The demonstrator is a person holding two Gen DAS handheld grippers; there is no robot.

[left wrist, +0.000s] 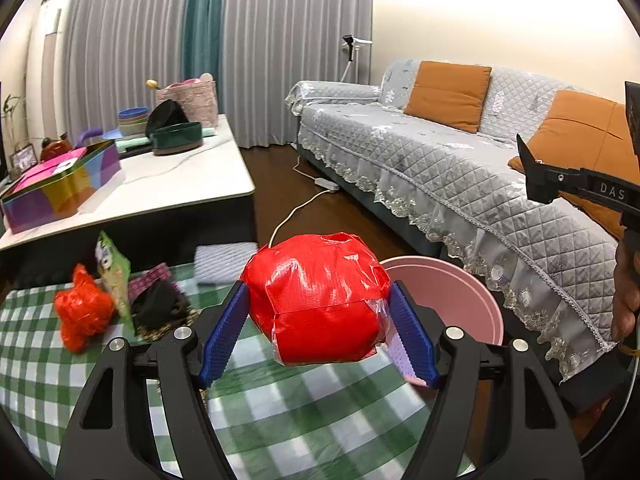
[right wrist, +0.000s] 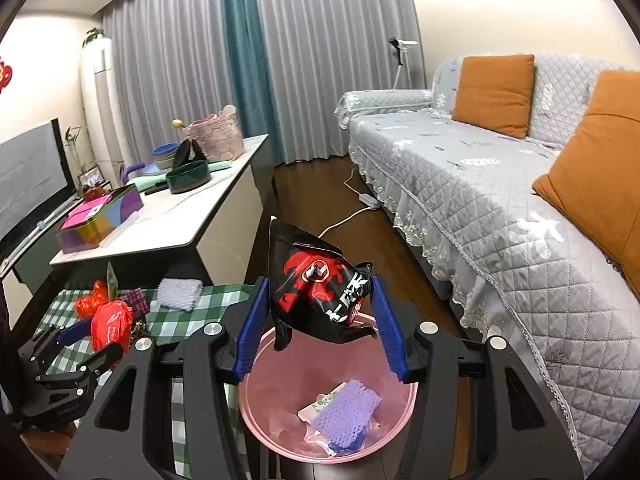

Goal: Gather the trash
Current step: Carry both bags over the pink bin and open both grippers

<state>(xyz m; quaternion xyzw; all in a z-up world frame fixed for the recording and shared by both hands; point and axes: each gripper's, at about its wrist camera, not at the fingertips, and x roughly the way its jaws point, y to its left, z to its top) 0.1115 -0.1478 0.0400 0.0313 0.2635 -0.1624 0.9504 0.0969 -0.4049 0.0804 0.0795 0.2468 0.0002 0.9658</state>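
A: Quick status, both tongs?

B: Left tongs [left wrist: 320, 320] are clamped on the red plastic bundle [left wrist: 316, 296], center of the left wrist view, blue pads pressing its two sides. It hangs above the checked bench [left wrist: 280, 408], w/ the pink bin [left wrist: 460, 300] just behind it to the right. Right tongs [right wrist: 318, 320] pinch the black snack bag [right wrist: 316, 280], center of the right wrist view, directly over the pink bin [right wrist: 256, 396].

A: What's in the bin already?

B: A purple mesh pad [right wrist: 348, 412] and a small wrapper under it, low in the frame.

A: How will they handle?

B: Both look very light, I'd say. The bundle is soft, taped film, looks slick; it'll squash rather than resist, so a grip across the widest part, as now, seems right. The snack bag is crinkly, thin, prob. empty; pads hold its mid-body, top corner sticks up, bottom edge dangles. Could slip if squeezed loosely, but nothing is fragile.

A: Anything left on the bench?

B: Yes, lower left of the left wrist view: a crumpled red wad [left wrist: 82, 308], a green packet [left wrist: 114, 276] standing on edge, a dark wrapper [left wrist: 160, 308] beside it, a white cloth [left wrist: 224, 260] further back.

A: Risk?

B: Bag may flutter off-target when let go; bin's wide tho, so low risk.
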